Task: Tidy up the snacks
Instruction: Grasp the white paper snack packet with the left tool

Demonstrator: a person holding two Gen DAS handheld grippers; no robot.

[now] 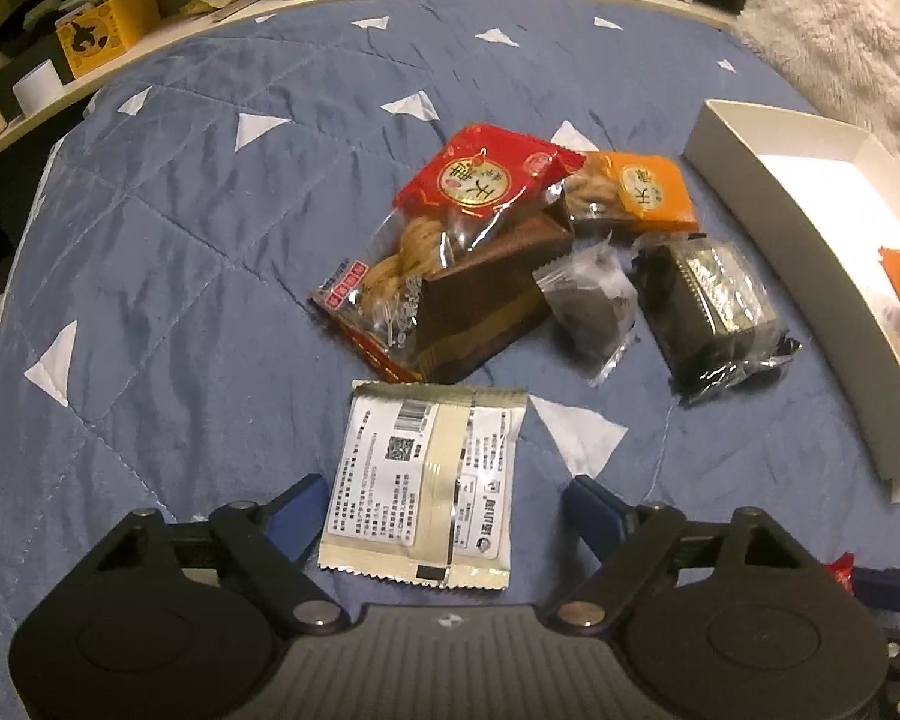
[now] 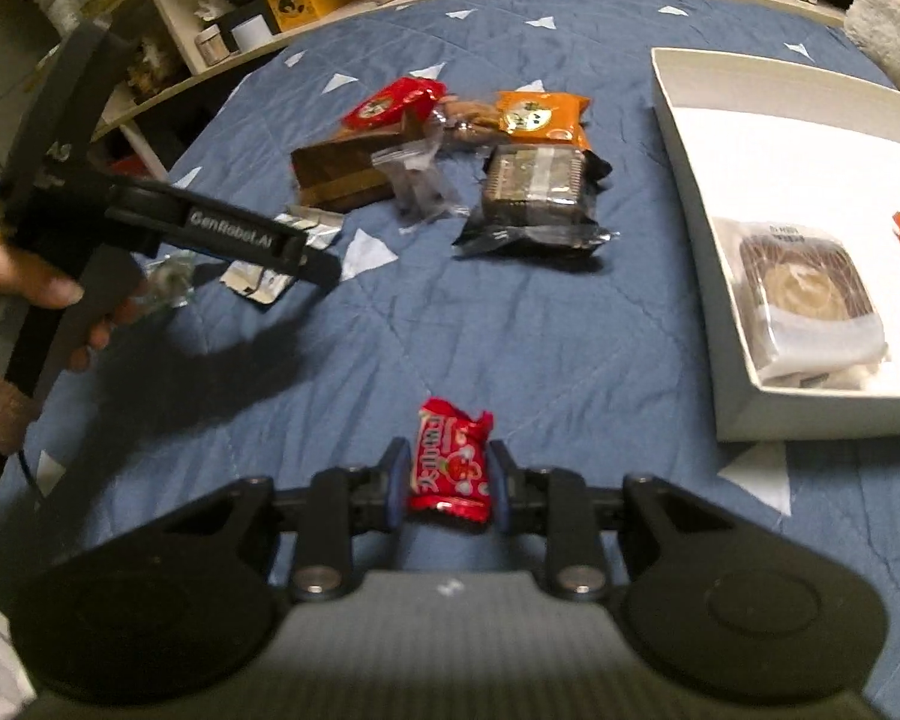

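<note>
Risk sits with our right gripper (image 2: 448,483), clamped on the small red candy (image 2: 450,462) near us above the bed (image 2: 570,324); that slick wrapper could slip before the white box (image 2: 690,180) at right. Our left gripper (image 1: 444,510) stands open around the silver packet (image 1: 426,486), not pressing it.

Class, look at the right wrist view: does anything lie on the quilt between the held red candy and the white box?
Nothing visible does. The right gripper holds the red candy; only bare blue quilt lies between it and the white box.
</note>
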